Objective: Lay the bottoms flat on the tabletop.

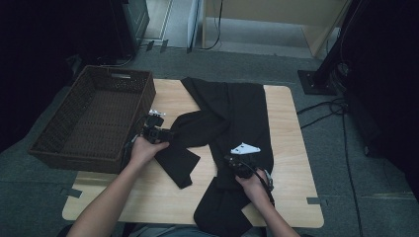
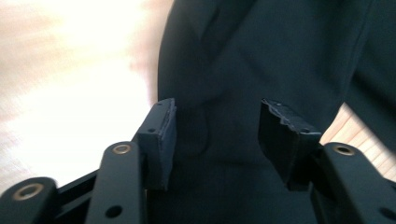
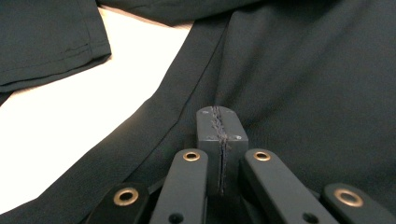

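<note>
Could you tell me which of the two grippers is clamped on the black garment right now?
The right gripper: its jaws are shut on the black garment, while the left gripper stands open.

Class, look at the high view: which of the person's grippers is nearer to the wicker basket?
Left. The left gripper sits just beside the wicker basket, near its right wall; the right gripper is farther right, on the black garment.

Matt black cloth garment (image 1: 232,118), pale wood table (image 1: 291,163)
</note>
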Demonstrator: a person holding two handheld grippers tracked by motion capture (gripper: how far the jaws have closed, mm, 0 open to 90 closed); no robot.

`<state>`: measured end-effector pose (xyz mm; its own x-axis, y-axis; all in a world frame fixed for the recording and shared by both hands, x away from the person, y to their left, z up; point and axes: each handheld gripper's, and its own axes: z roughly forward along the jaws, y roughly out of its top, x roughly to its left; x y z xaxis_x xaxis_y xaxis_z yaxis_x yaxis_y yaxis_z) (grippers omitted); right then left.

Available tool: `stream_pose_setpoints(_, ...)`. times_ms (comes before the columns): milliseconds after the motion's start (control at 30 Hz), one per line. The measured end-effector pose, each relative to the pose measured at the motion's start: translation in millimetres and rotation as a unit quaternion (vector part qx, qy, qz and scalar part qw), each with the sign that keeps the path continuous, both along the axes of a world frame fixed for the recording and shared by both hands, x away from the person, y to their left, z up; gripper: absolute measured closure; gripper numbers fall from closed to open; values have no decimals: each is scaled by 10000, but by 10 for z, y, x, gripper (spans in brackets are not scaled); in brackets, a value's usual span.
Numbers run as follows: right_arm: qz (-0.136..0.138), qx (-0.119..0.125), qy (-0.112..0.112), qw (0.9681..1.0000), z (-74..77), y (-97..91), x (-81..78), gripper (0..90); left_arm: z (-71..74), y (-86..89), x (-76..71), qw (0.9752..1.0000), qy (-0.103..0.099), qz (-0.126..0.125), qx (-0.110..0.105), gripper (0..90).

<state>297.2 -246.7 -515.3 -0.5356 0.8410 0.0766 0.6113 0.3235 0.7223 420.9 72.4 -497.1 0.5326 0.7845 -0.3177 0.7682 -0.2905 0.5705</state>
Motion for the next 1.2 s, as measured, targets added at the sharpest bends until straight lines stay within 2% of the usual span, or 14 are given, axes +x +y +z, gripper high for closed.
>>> stream_pose_setpoints(100,-9,2,11,10000,1,2,-2,896,-29,-26,-23,9993,168,-184,-262,634)
stream_pose_setpoints(167,-18,0,4,10000,0,5,-4,896,-55,-74,-49,9987,250,-378,-250,739)
stream_pose_setpoints(267,-30,-16,-7,10000,0,7,-8,896,-90,-165,-129,9955,456,-719,-427,900)
stream_pose_setpoints(300,-28,-14,-10,10000,-1,6,-7,896,-93,-182,-159,9927,557,-845,-661,900)
stream_pose_setpoints(333,-25,-12,-8,10000,-1,5,-7,896,-64,-218,-226,9860,692,-1032,-1113,900)
stream_pose_setpoints(467,-22,-8,-5,10000,-1,4,-7,896,139,-293,-477,9736,514,-1531,-1616,900)
stream_pose_setpoints(567,-35,-16,-19,10000,-2,9,-8,896,293,-219,-669,9658,509,-1560,-2010,900)
stream_pose_setpoints(633,-22,-28,-13,10000,0,10,-11,897,337,-135,-800,9679,423,-1571,-1916,900)
stream_pose_setpoints(667,-29,-35,-15,10000,1,9,-12,897,332,-82,-863,9754,378,-1496,-1576,900)
stream_pose_setpoints(767,-32,-53,-21,10000,2,16,-15,897,261,72,-895,9837,561,-1196,-1223,900)
stream_pose_setpoints(833,-31,-55,-21,10000,2,16,-15,897,251,132,-841,9898,444,-892,-1023,754)
stream_pose_setpoints(867,-38,-52,-8,10000,4,16,-14,897,259,133,-806,9912,372,-772,-1009,629)
stream_pose_setpoints(933,-32,-57,-21,10000,3,15,-10,896,287,88,-676,9930,197,-610,-991,514)
stream_pose_setpoints(1200,-12,-31,-25,10000,0,11,-5,896,339,-429,124,9943,170,-593,-868,425)
